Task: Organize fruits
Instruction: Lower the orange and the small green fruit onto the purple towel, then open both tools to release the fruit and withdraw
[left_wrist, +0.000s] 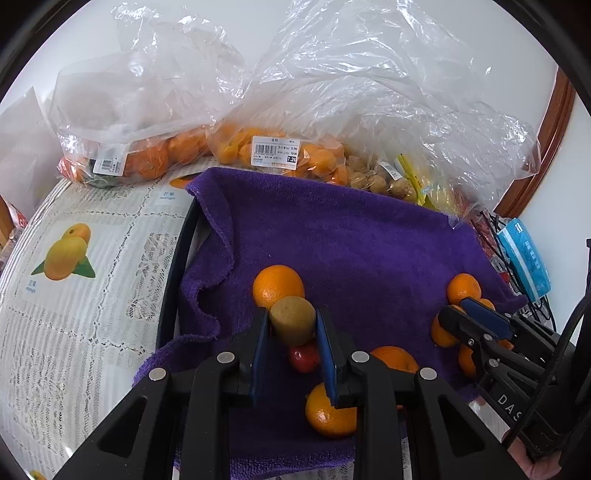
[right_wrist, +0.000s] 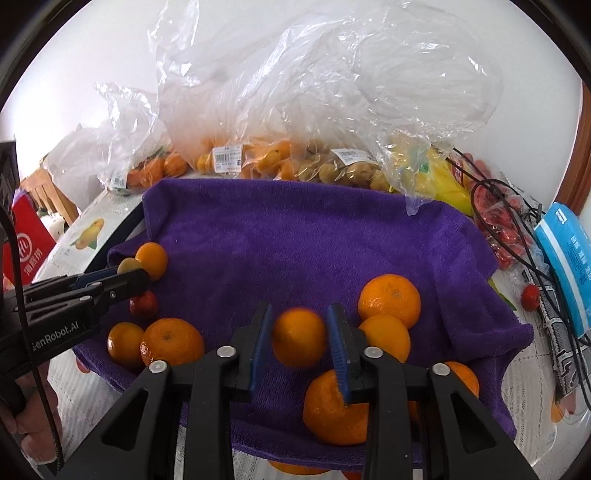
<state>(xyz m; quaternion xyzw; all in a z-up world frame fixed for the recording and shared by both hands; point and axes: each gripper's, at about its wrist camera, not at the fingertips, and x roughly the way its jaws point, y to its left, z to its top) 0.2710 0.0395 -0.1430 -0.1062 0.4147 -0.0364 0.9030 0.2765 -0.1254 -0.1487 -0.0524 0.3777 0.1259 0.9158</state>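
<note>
Fruits sit squarely between both sets of jaws: your left gripper is clamped on a kiwi, an orange just beyond; your right gripper is clamped on a tangerine above the purple towel.

Left gripper pointed steeply downward, its blue-padded jaws clamped on a kiwi. Right gripper pointed downward at a like angle, jaws clamped on an orange. The two grippers stood side by side, apart. Part of a hand showed gripping the left gripper's handle
</note>
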